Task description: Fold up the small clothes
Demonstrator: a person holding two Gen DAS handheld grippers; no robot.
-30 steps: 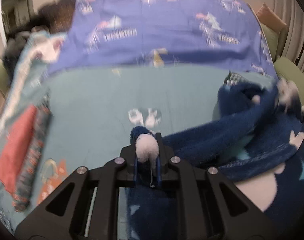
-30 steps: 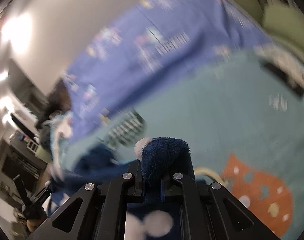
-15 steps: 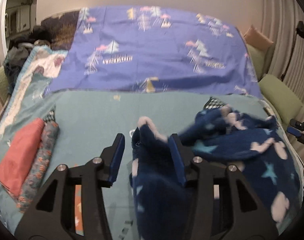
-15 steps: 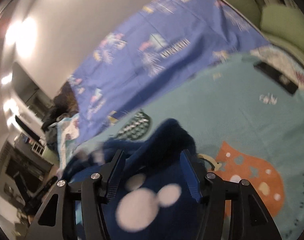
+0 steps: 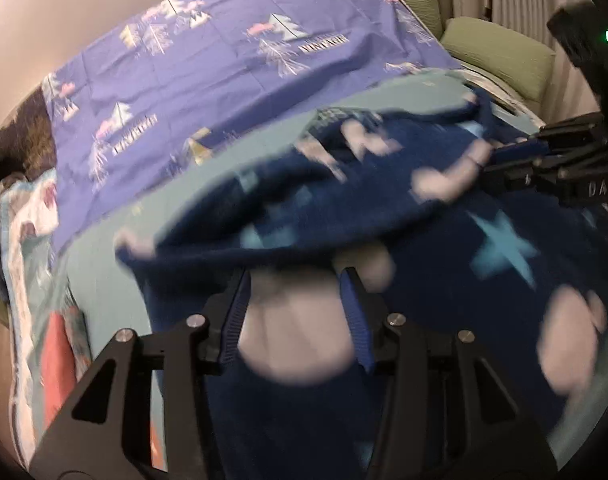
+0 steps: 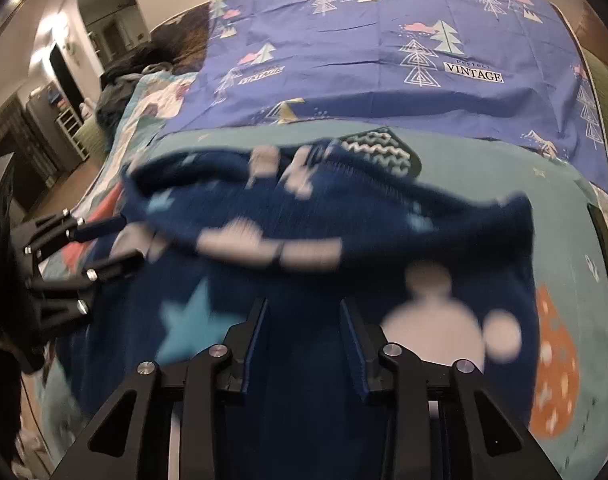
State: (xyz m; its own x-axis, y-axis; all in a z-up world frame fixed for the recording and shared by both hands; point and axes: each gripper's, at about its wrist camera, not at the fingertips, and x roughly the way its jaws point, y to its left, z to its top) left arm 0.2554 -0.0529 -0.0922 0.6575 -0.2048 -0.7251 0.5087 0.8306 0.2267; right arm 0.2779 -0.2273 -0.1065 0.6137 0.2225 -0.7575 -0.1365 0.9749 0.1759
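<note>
A dark blue fleece garment (image 5: 484,256) with light blue stars and pale blobs lies spread on the teal bed cover, its far part folded over toward me and blurred; it also shows in the right wrist view (image 6: 312,264). My left gripper (image 5: 298,284) is open, its jaws standing apart over the near cloth. My right gripper (image 6: 304,312) is open above the garment's near edge. The right gripper shows at the right in the left wrist view (image 5: 516,156); the left gripper shows at the left in the right wrist view (image 6: 116,240).
A purple sheet (image 6: 384,52) with tree prints covers the far half of the bed. Folded red and patterned clothes (image 5: 58,356) lie at the left. A dark patterned item (image 6: 384,150) lies beyond the garment. Green cushions (image 5: 500,56) stand at the right.
Both grippers, shut on the garment's corners one second ago, have opened and let go. The garment has dropped onto the bed, and both grippers have drawn back over its near part.
</note>
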